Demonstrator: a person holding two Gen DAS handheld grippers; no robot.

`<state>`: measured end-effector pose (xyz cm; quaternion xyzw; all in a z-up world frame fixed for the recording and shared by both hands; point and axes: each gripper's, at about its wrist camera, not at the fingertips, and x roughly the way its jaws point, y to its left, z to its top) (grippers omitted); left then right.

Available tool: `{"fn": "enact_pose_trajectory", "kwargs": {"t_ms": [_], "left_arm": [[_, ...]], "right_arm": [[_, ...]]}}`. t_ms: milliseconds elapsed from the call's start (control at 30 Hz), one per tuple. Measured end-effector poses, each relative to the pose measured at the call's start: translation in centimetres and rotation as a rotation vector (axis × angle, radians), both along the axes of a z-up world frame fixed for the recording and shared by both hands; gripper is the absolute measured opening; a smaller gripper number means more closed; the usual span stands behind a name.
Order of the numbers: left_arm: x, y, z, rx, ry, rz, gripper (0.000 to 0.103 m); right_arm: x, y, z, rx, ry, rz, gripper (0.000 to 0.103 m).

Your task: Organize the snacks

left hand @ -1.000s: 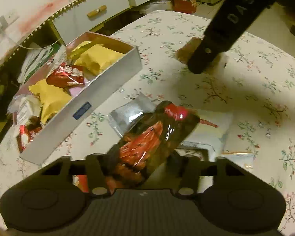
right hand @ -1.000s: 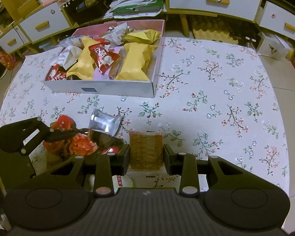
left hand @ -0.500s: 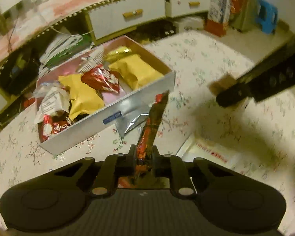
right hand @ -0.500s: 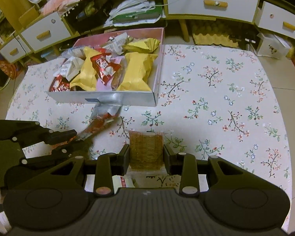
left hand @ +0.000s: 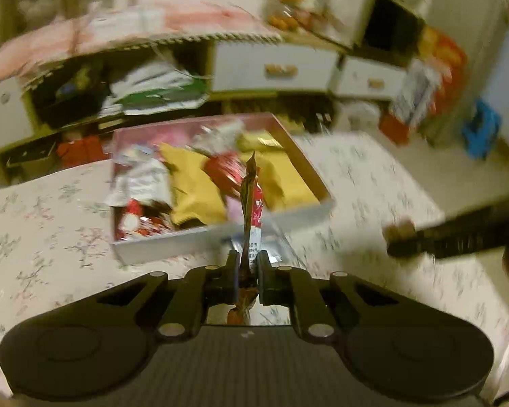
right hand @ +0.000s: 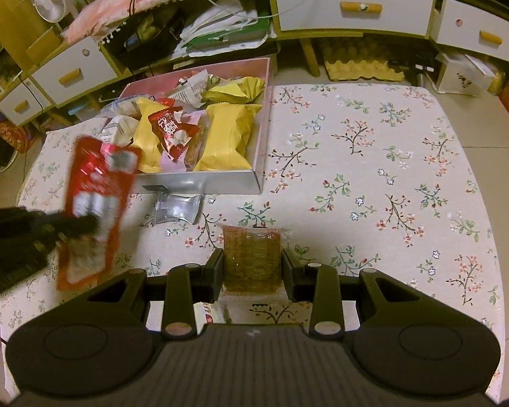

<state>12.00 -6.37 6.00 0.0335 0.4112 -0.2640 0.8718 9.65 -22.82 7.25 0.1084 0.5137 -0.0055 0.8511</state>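
Left hand-held gripper [left hand: 244, 268] pinched tight on red snack packet [left hand: 251, 203], aloft near snack box [left hand: 220, 237] front wall at worktop's far-left corner. Carry past wall, then release. Right hand-held gripper [right hand: 252, 264] seemingly grips brown cracker pack [right hand: 252, 257].

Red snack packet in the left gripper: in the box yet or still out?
Out. The red snack packet hangs clamped in the left gripper, short of the box.

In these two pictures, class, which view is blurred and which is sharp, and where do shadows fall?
Left wrist view: heavy motion blur over the box and drawers, only the left gripper and its red packet fairly crisp. Right wrist view: mostly sharp, with the red packet smeared; the right gripper, holding a cracker pack, casts a shadow on the tablecloth.
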Motion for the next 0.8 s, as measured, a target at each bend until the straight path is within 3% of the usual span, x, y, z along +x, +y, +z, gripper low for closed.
{"fn": "enact_pose_trajectory", "kwargs": {"t_ms": [400,700,800], "left_arm": [[3.0,6.6,1.7,-0.269,0.019,0.272,0.012],[5.3,5.7,2.3,-0.408,0.038,0.252,0.012],[6.3,4.4,2.1,-0.421,0.053,0.237,0.012]], "right_arm": [[0.6,1.4,-0.3,0.004,-0.001,0.036,0.032],[2.8,1.9,0.3,0.038,-0.057,0.022,0.032],[4.0,2.0,0.6,0.042,-0.096,0.018,0.032]]}}
